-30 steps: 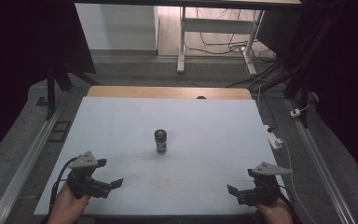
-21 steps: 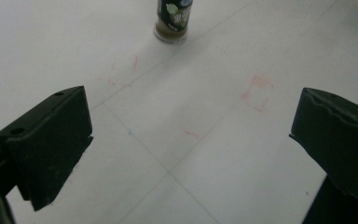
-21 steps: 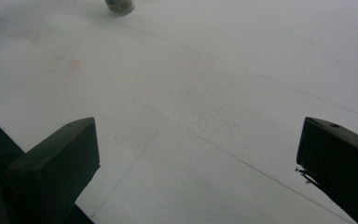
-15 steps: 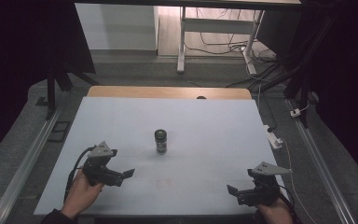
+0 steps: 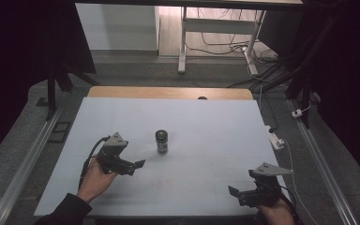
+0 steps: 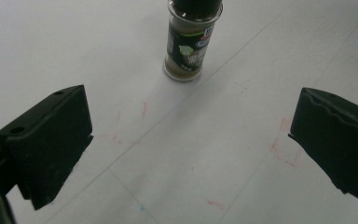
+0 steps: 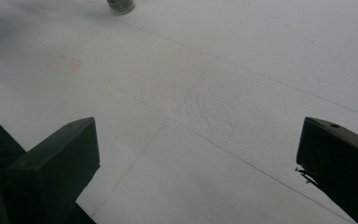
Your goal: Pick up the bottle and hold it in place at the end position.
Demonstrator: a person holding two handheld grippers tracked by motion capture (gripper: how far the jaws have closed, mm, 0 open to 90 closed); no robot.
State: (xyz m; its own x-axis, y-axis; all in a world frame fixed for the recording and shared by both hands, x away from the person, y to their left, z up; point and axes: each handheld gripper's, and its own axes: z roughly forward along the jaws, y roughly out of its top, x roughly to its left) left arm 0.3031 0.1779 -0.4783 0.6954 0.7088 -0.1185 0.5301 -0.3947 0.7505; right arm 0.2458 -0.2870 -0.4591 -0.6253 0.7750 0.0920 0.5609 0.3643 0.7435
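We've got both grippers spread wide; small round glass spice jar, dark label unreadable, sits just ahead of left gripper.

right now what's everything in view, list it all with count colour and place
spice jar: 1, clear glass with dark cap and dark label, upright near the middle of the table
table: 1, white top with a wooden strip along the far edge, faint red marks on it
power strip: 1, white, just off the table's right edge
stand: 1, white frame, on the floor beyond the table with cables under it
left gripper: 1, black, jaws wide open, near side left of the jar, apart from it
right gripper: 1, black, jaws open, near right corner
hands: 2, one on each gripper
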